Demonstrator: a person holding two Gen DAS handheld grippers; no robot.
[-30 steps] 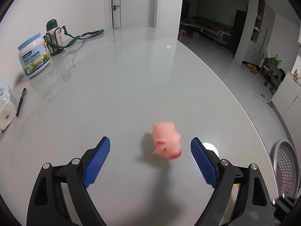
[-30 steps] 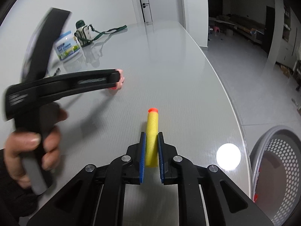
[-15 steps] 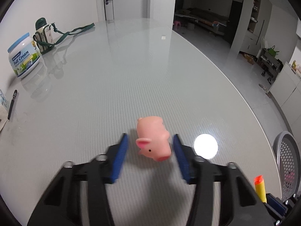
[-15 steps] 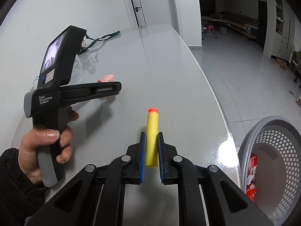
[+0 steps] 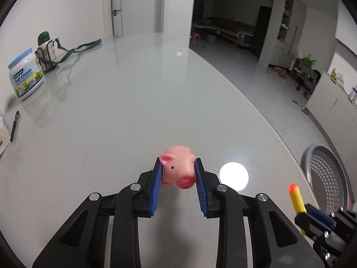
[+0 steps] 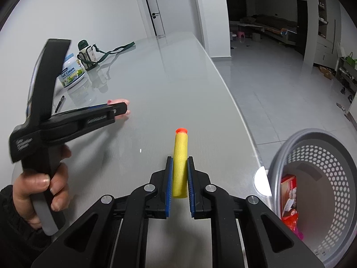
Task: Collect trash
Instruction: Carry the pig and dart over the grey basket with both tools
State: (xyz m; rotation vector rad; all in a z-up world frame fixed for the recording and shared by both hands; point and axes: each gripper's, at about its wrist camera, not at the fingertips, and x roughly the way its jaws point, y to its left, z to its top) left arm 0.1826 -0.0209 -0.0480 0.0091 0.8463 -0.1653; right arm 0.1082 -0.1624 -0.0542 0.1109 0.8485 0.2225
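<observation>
Mid-pickup: the left gripper point(image 5: 178, 174) is closing its jaws on the pink pig toy point(image 5: 177, 169) over the table point(image 5: 133, 111), the right gripper point(image 6: 179, 174) clenches the foam dart point(image 6: 180, 163) (basket point(image 6: 312, 138) at three o'clock), so next carry both there

The little pink rubber pig point(image 5: 177, 169) was pinched between blue pads, snout toward the camera, one ear up, just over the glossy tabletop point(image 5: 133, 111). The yellow foam dart point(image 6: 179, 165) with its orange tip stood clamped too, pointing forward. Grey perforated laundry-style basket point(image 6: 334, 212) sat past the tabletop edge, red packaging point(image 6: 289, 198) inside.
</observation>
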